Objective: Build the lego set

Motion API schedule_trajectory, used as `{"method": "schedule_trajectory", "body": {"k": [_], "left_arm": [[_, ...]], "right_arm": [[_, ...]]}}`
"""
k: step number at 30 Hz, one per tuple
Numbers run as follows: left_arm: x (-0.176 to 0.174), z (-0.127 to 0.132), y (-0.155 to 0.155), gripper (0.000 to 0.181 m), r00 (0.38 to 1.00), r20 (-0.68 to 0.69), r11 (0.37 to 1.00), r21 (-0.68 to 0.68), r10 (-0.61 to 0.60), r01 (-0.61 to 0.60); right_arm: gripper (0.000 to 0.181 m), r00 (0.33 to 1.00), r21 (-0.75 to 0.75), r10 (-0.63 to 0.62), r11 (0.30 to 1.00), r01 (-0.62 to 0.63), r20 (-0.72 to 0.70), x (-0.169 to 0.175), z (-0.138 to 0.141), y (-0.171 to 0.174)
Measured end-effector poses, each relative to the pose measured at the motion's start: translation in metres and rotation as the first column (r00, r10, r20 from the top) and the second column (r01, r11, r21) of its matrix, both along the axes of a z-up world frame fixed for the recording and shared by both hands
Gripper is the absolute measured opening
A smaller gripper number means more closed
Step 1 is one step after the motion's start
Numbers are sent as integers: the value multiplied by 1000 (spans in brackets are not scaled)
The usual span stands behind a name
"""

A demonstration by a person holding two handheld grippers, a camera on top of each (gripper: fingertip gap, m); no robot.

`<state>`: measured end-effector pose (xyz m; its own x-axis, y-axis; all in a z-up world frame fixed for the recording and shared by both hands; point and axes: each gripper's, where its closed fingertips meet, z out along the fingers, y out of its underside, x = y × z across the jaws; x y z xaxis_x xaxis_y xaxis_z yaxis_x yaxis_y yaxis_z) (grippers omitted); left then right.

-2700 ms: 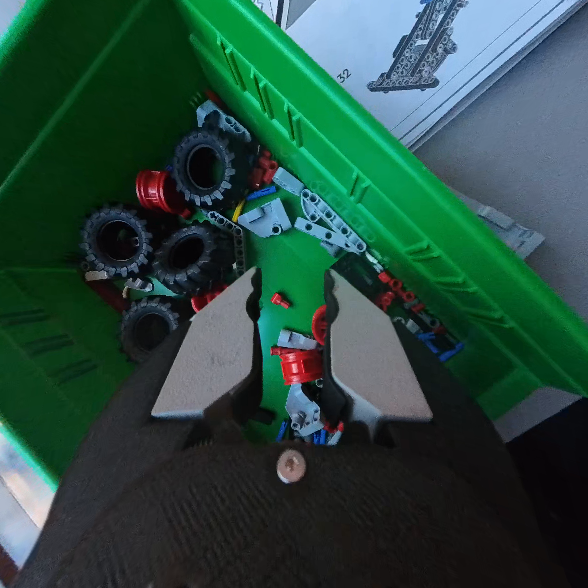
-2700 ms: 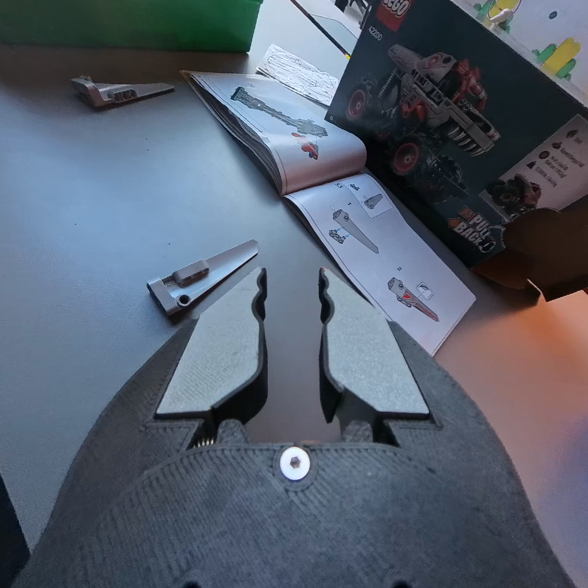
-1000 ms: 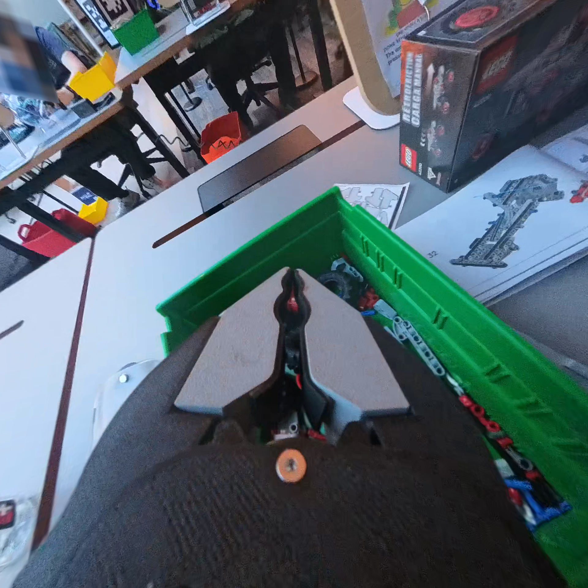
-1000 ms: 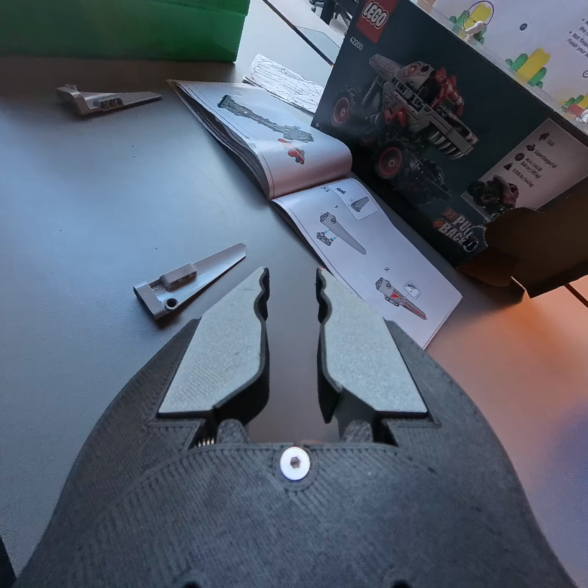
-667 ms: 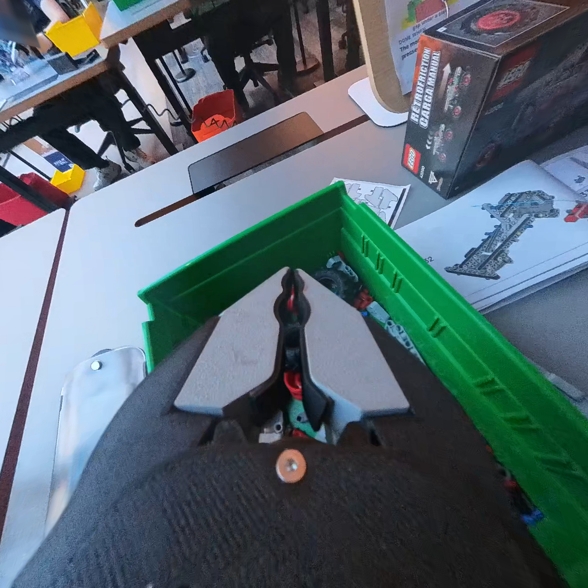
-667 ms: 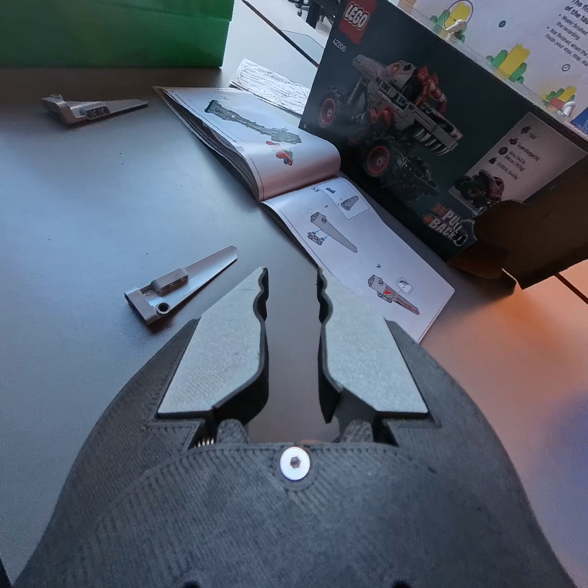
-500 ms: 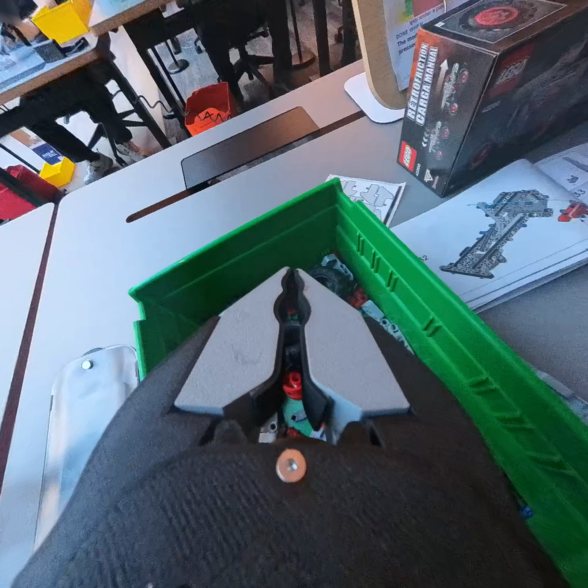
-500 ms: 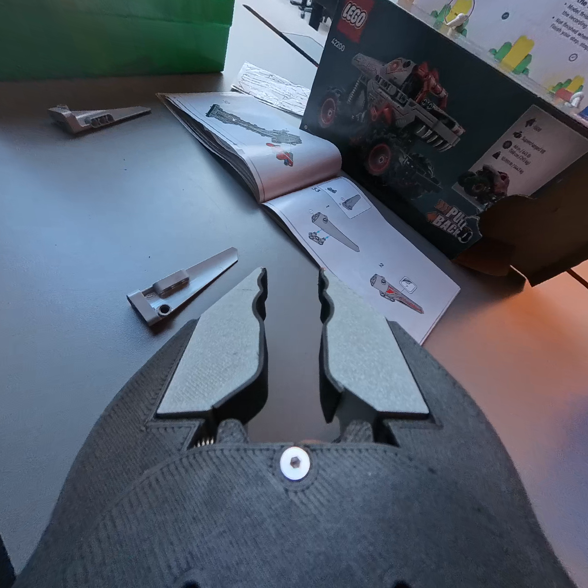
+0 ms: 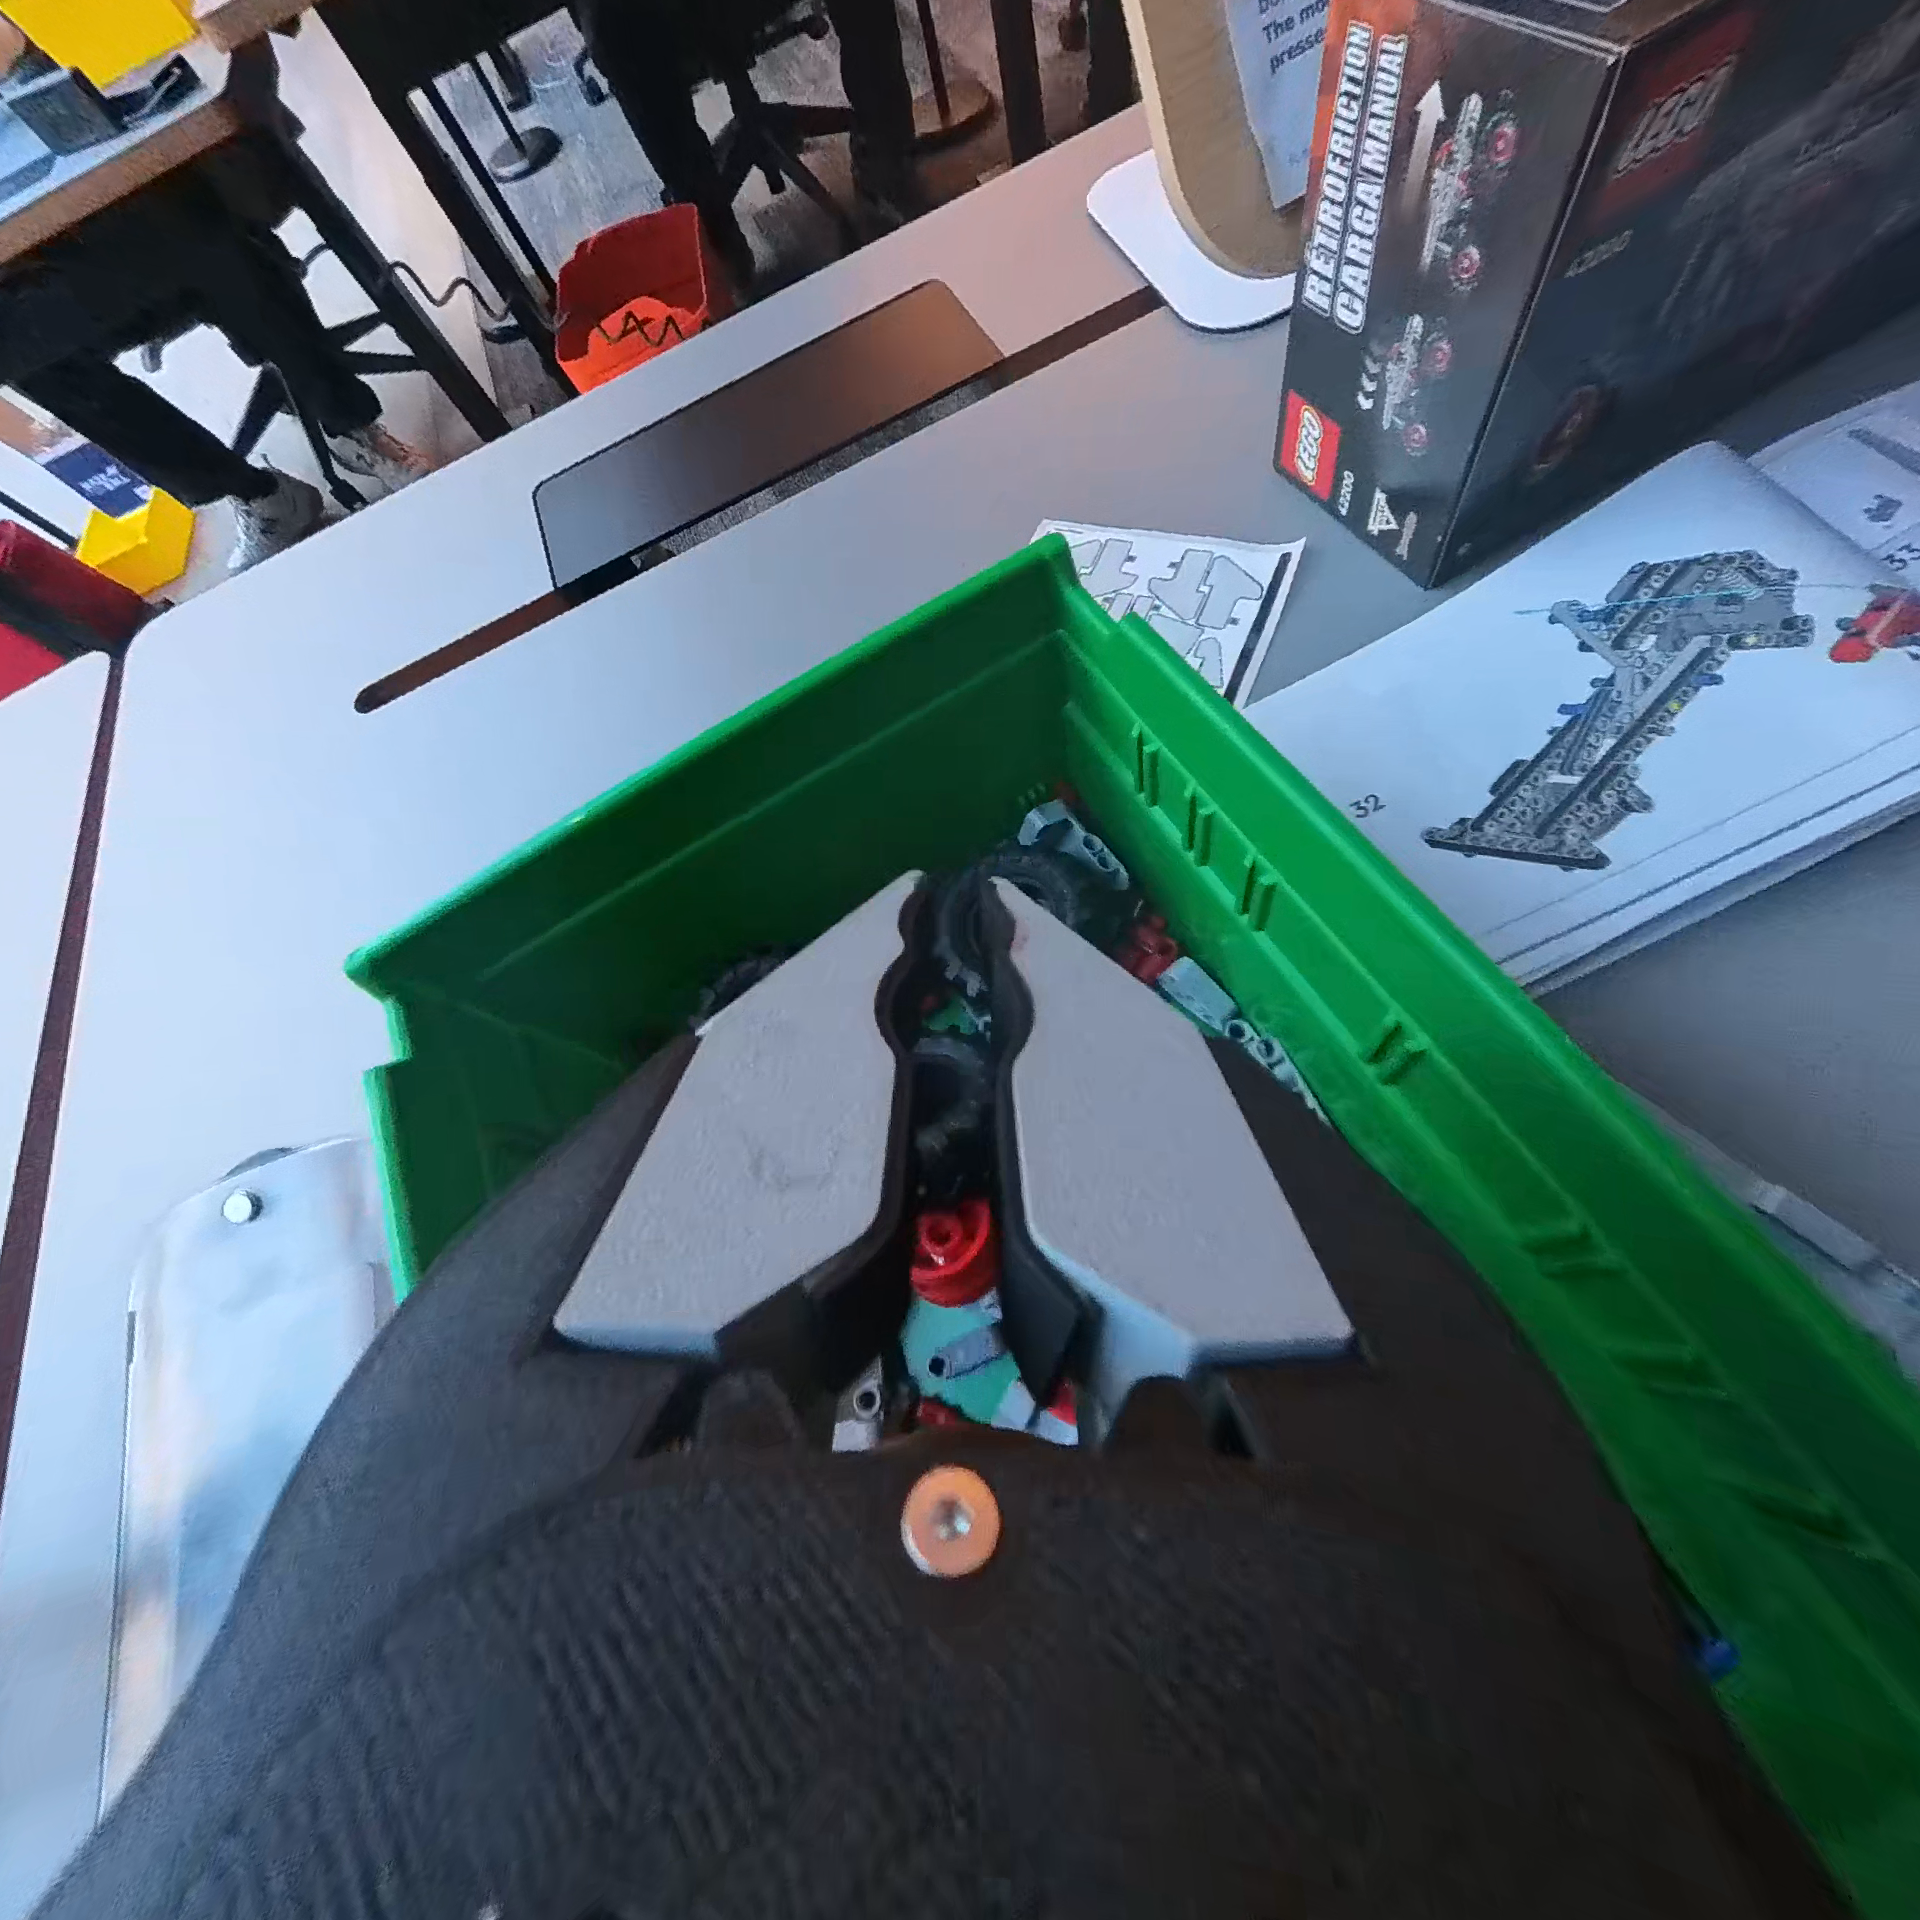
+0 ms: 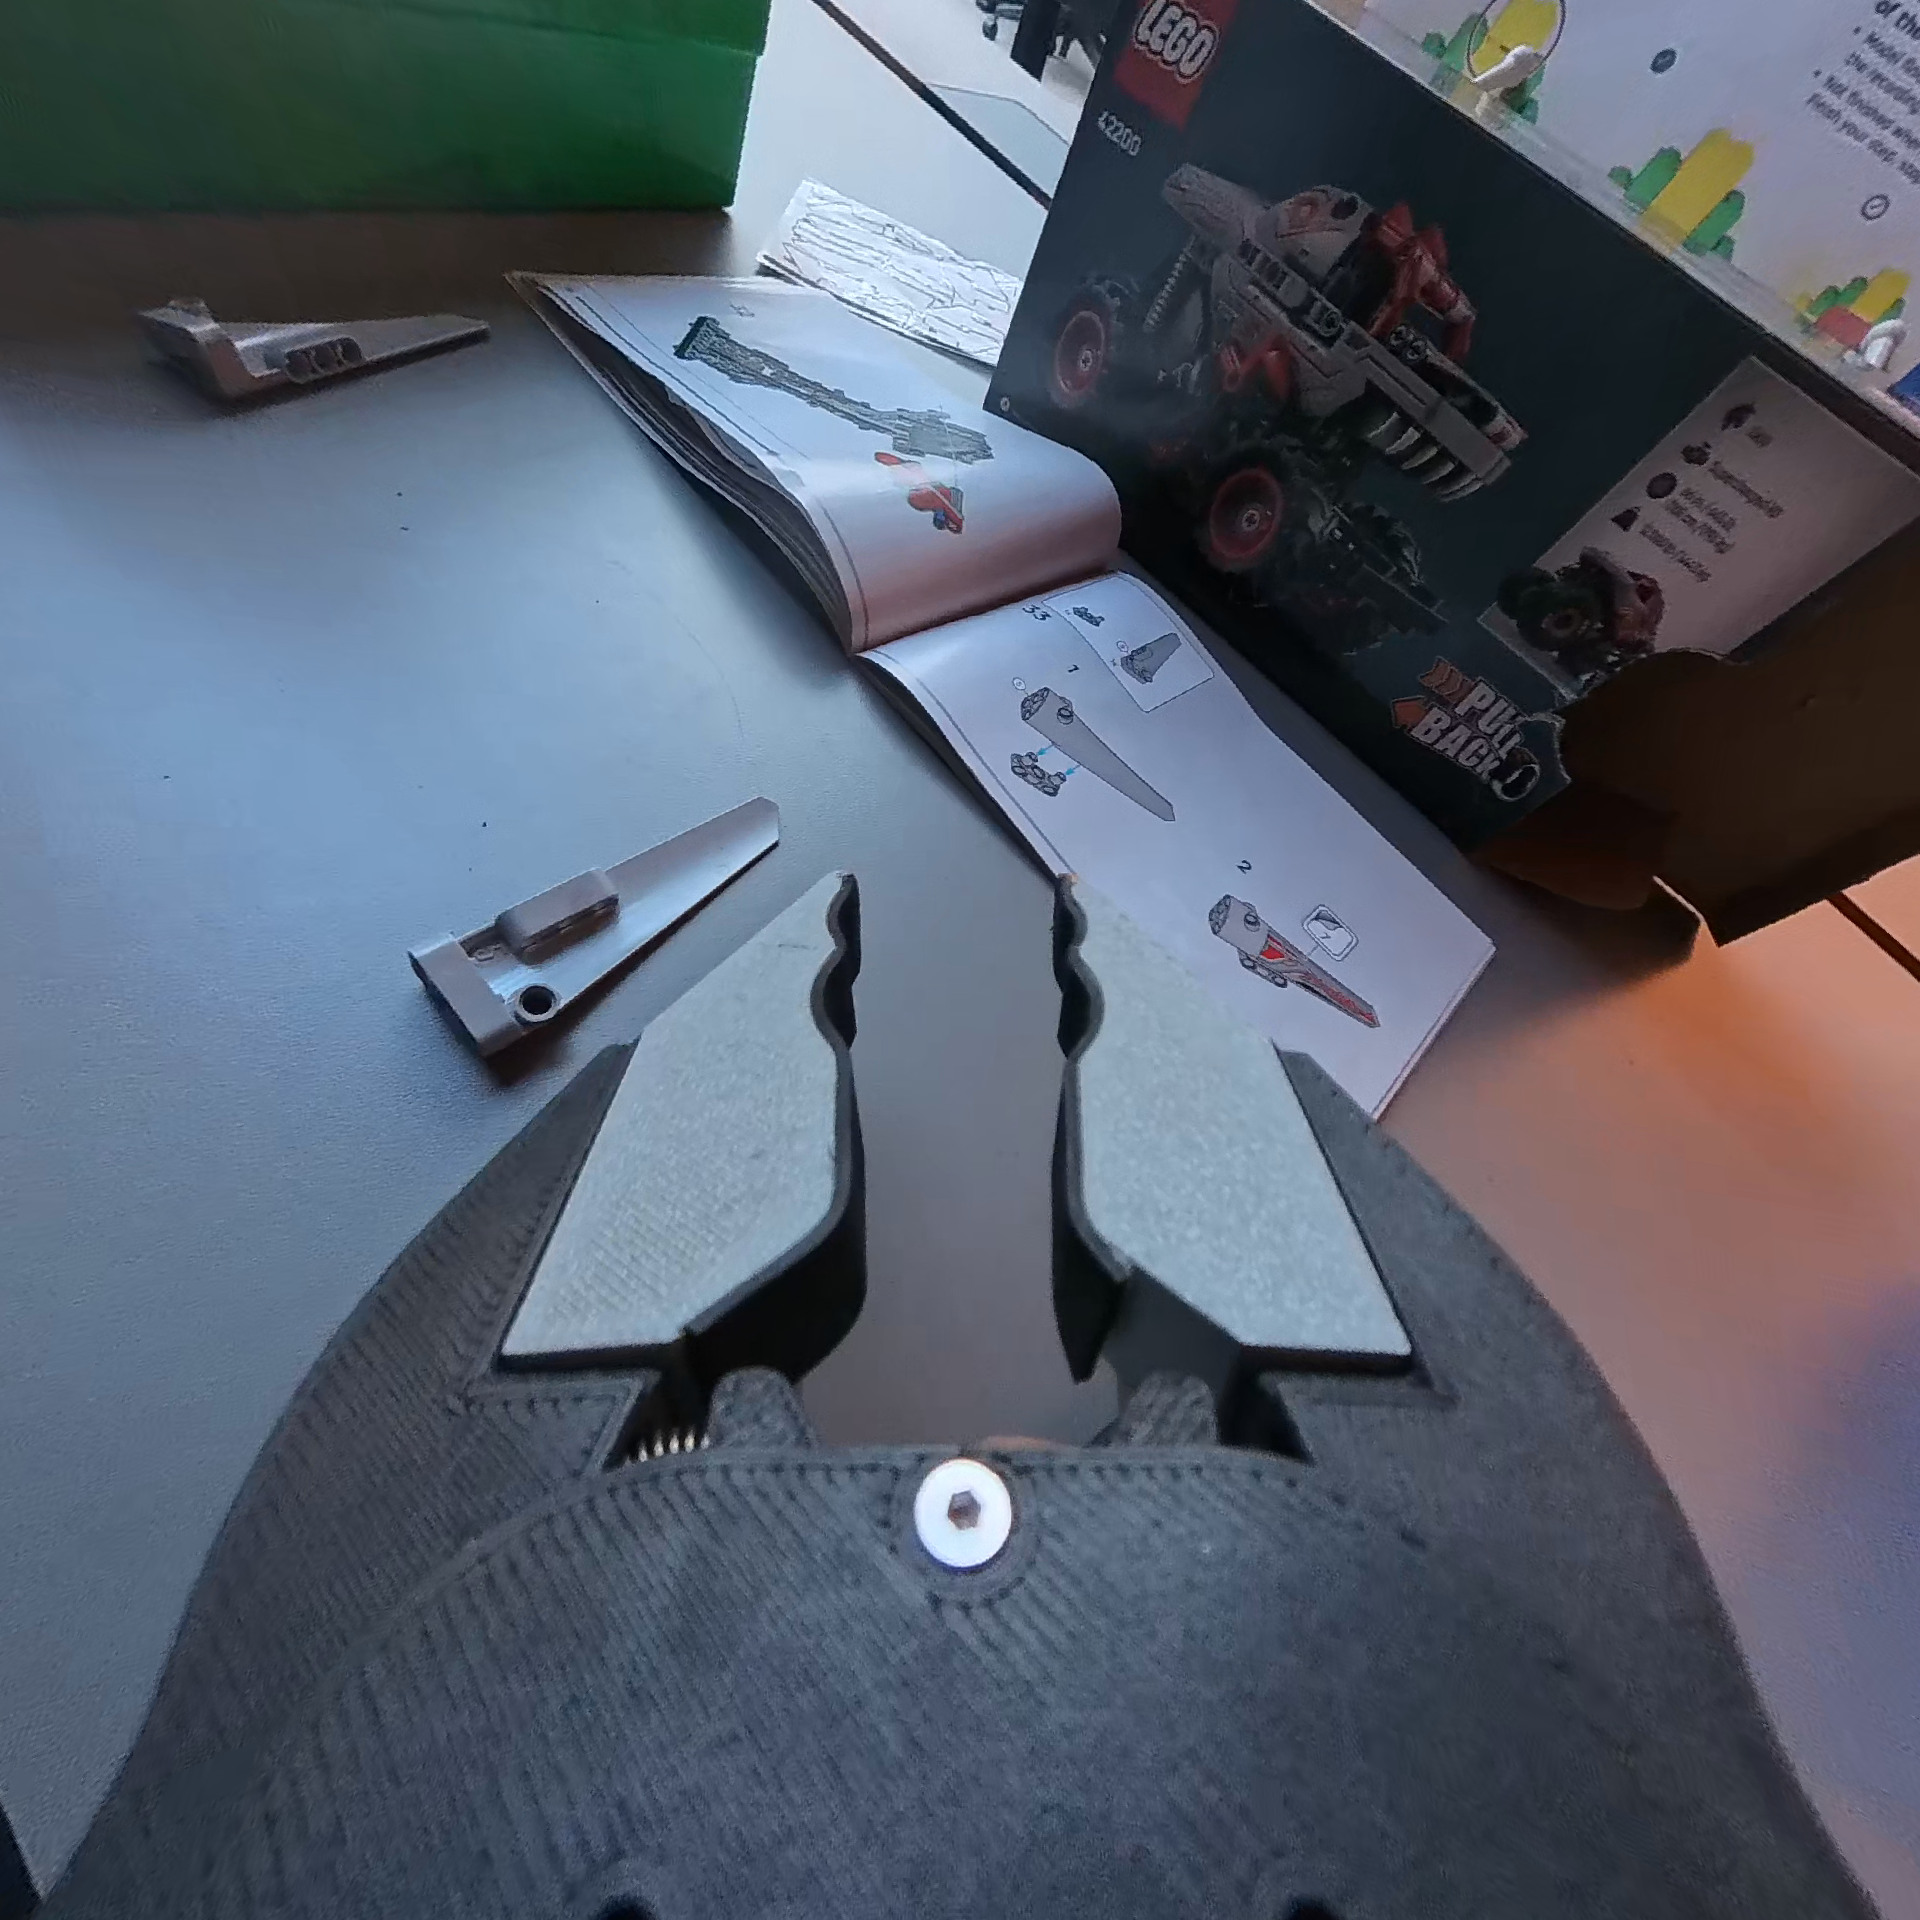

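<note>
My left gripper (image 9: 951, 899) hangs over the green bin (image 9: 727, 758) of loose Lego parts. Its jaws are drawn together to a narrow slit, and I see no piece between the tips. Black tyres (image 9: 1049, 883) and a red hub (image 9: 951, 1257) show through the slit, down in the bin. My right gripper (image 10: 956, 894) is open and empty, low over the dark table. A grey wedge panel with a small beam on it (image 10: 592, 935) lies just left of its left finger. A second grey wedge piece (image 10: 301, 348) lies farther back.
The open instruction booklet (image 10: 904, 488) lies right of the panels, and also shows in the left wrist view (image 9: 1558, 727). The set's box (image 10: 1351, 364) stands behind it. A sticker sheet (image 9: 1184, 592) lies by the bin's far corner. The bin wall (image 10: 364, 94) is at the back left.
The left gripper closed inside the bin and rose above it. The small red piece seen between its tips a second ago no longer shows. The right gripper drifted slightly.
</note>
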<state>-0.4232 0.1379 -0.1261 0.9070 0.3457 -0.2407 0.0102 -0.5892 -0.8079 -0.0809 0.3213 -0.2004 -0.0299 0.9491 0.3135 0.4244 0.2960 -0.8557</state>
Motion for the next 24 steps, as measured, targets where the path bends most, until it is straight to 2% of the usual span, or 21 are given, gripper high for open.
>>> {"method": "schedule_trajectory", "body": {"k": [4,15,19,22,24], "left_arm": [[-1,-1,8,6,1000,24,999,44,8,-9],[-1,-12,13,8,1000,24,1000,2,16,-16],[6,-15,9,14,1000,25,999,-32,-7,8],[31,-15,-4,14,989,50,986,-83,-143,146],[47,-30,-29,11,971,110,947,-222,-211,231]], "right_arm": [[34,1000,-5,8,1000,-8,-7,1,1,-2],[34,999,1,36,999,-37,12,0,-2,-6],[34,999,-12,39,999,-39,2,1,0,-6],[34,999,-8,48,999,-48,1,2,0,-8],[34,998,-4,63,998,-63,9,1,-1,-10]]}}
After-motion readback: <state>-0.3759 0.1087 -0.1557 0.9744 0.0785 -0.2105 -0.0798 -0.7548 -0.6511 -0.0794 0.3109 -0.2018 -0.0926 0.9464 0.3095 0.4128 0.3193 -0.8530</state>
